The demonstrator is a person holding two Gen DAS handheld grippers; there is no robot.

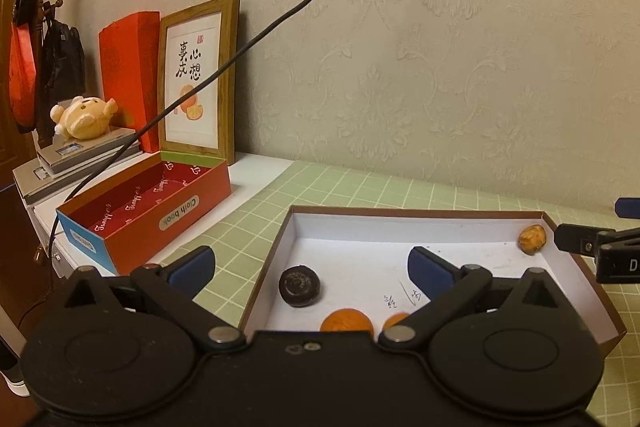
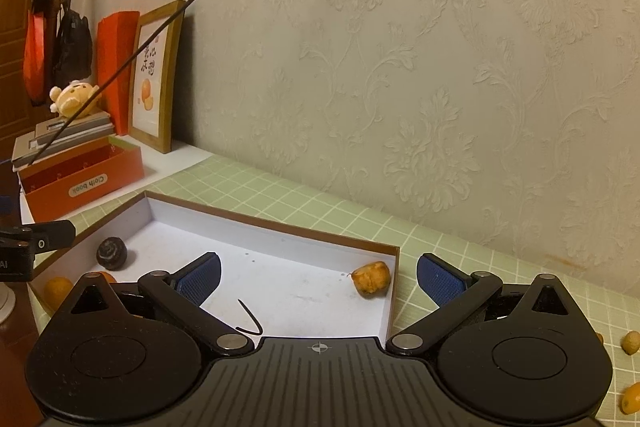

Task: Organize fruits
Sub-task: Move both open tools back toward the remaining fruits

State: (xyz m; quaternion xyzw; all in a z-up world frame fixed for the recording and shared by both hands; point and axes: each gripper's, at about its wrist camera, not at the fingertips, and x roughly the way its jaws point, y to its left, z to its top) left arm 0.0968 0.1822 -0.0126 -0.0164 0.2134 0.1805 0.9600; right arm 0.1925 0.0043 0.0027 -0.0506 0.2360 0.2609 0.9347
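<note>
A shallow white tray with a brown rim (image 1: pixel 416 211) (image 2: pixel 280 227) lies on the green checked cloth. In it are a dark round fruit (image 1: pixel 300 285) (image 2: pixel 112 253), two oranges (image 1: pixel 346 321) at the near edge, and a yellow-brown fruit (image 1: pixel 532 239) (image 2: pixel 370 279) in the far right corner. My left gripper (image 1: pixel 310 263) is open over the tray's left wall and holds nothing. My right gripper (image 2: pixel 318 277) is open over the tray's right wall, also with nothing in it; the yellow-brown fruit sits just ahead between its fingers, untouched.
An open red box (image 1: pixel 160 203) marked "Cloth book" stands left of the tray, with a framed picture (image 1: pixel 198 83) and a plush toy (image 1: pixel 82 117) behind it. A black cable (image 1: pixel 280 23) slants across. More small fruits (image 2: pixel 632 343) lie on the cloth at the far right.
</note>
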